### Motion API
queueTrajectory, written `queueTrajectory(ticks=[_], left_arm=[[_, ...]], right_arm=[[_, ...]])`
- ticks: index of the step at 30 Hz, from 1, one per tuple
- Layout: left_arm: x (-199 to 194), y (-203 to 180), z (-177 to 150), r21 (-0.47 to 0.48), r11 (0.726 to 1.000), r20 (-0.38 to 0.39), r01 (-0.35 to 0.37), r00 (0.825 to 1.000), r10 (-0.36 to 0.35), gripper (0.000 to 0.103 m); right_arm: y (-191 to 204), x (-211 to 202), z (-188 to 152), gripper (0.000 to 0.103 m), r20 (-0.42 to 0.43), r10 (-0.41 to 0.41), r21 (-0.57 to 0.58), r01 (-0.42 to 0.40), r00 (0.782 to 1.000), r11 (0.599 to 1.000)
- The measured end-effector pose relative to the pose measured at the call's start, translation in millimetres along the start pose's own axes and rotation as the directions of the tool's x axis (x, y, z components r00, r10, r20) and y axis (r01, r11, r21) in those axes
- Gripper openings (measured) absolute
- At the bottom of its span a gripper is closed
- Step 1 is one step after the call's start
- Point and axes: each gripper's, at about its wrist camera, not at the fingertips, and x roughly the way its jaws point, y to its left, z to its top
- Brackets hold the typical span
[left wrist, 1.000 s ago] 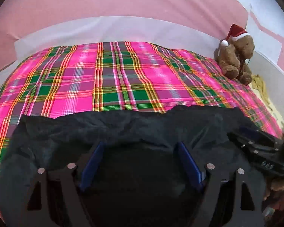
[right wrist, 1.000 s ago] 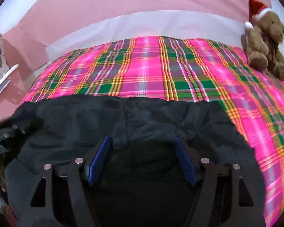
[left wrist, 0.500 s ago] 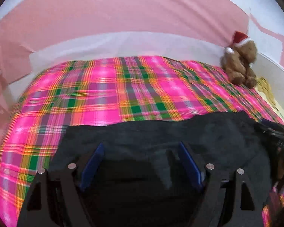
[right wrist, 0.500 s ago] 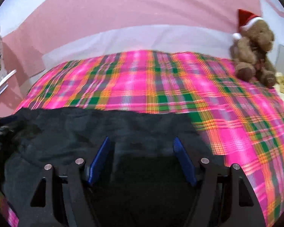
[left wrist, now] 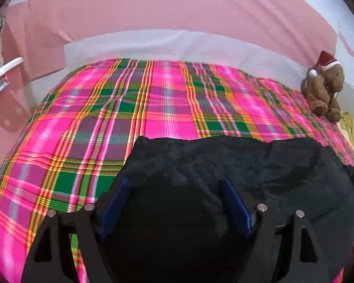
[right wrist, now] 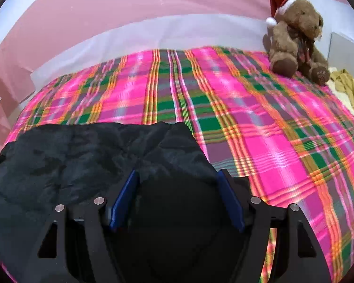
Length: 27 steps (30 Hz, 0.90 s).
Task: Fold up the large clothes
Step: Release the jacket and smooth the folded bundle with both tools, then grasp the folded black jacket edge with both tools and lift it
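Note:
A large black garment [left wrist: 259, 165] lies on the near part of a bed with a pink and green plaid cover [left wrist: 153, 108]. It also shows in the right wrist view [right wrist: 87, 155]. My left gripper [left wrist: 175, 184] stands over the garment's left end with blue-padded jaws spread wide and black cloth between them. My right gripper [right wrist: 177, 176] stands over the garment's right end, jaws also spread wide, with cloth bunched between them. The jaws do not pinch the cloth.
A brown teddy bear with a Santa hat [right wrist: 295, 33] sits at the bed's far right corner; it also shows in the left wrist view [left wrist: 323, 89]. A yellowish cloth [right wrist: 349, 85] lies beside it. A pink wall [left wrist: 165, 7] and white headboard edge [left wrist: 177, 44] stand behind the bed.
Both grippers have drawn toward each other over the garment. More plaid cover shows at the left of the left view and the right of the right view. The jaws stay spread.

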Motion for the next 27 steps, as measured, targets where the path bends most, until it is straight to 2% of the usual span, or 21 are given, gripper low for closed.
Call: queueTrajectory(ticks=[5,8,11,14,20,27], left_arm=[[-43.0,-4.3,-14.4,0.009,0.999,0.044,0.033,0.999,-0.033,0.082],[-48.9,-3.1,-30.9,-0.001,0.999,0.032,0.036,0.999,-0.036,0.082],[-33.1,5.2,-45.7,-0.032,0.999,-0.026,0.015,1.000,-0.016,0.082],[-29.7,8.4,-50.2,-0.050,0.999,-0.029,0.019,0.999,-0.021,0.082],[-43.2,5.1,-49.8,-0.052,0.999,-0.029,0.010,1.000,-0.012,0.082],[-80.9,2.7,-68.8,-0.043,0.999,0.010,0.020,1.000,-0.020,0.082]], right_arm=[[14.6,-50.8,-9.6,0.070,0.062,0.009,-0.059,-0.005,0.998,0.998],[24.0,-67.4,-25.1,0.070,0.054,0.012,-0.081,-0.007,0.998,0.997],[25.4,-61.5,-40.6,0.070,0.016,0.005,-0.089,-0.003,1.000,0.996],[17.5,-44.2,-51.8,0.070,-0.041,0.012,-0.070,-0.014,0.999,0.997],[16.0,-53.5,-50.5,0.070,-0.039,0.006,-0.072,-0.008,0.999,0.997],[11.8,-90.4,-62.1,0.070,0.004,0.034,-0.074,-0.033,0.999,0.997]])
